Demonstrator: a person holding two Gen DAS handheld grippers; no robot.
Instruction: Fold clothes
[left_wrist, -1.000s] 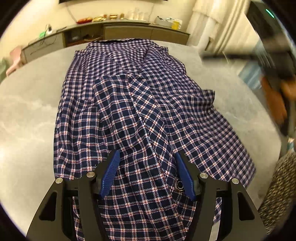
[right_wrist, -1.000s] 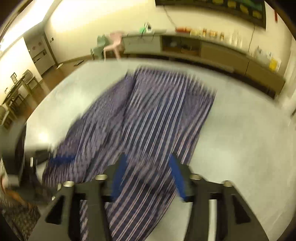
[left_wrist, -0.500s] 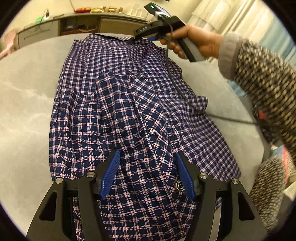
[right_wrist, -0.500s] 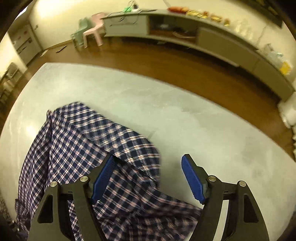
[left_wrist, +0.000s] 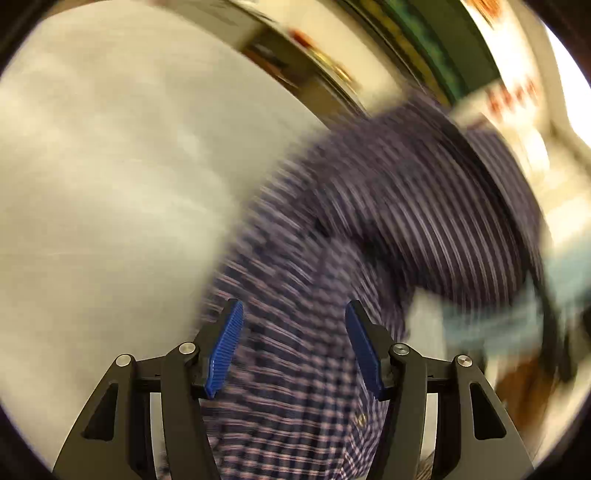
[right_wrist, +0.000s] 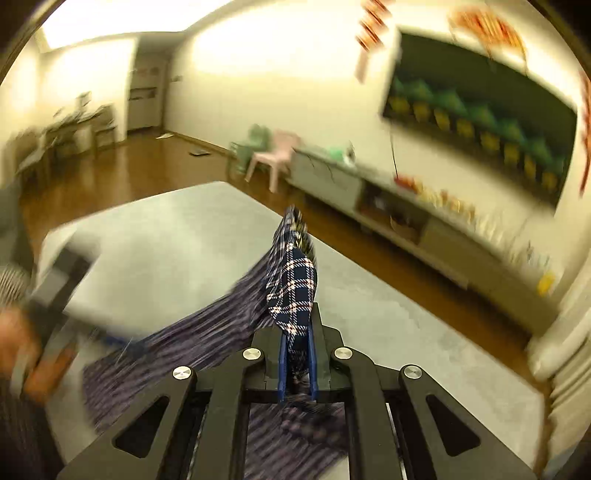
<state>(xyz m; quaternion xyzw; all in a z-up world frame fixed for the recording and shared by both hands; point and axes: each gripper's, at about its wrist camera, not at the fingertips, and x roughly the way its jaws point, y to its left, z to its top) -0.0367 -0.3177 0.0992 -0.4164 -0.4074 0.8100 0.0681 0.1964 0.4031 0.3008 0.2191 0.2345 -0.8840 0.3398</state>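
Right wrist view: the right gripper (right_wrist: 295, 354) pinches a plaid shirt (right_wrist: 291, 288) edge, lifted above the grey bed (right_wrist: 166, 229), seemingly mid-fold. Left gripper (left_wrist: 293, 343) gapes empty over the shirt. Next: lay the edge flat.

Bare grey mat (left_wrist: 110, 184) beside shirt (left_wrist: 369, 229)

No readable text, label or number; red wall decorations (right_wrist: 373, 22) too blurred, perhaps lettered.
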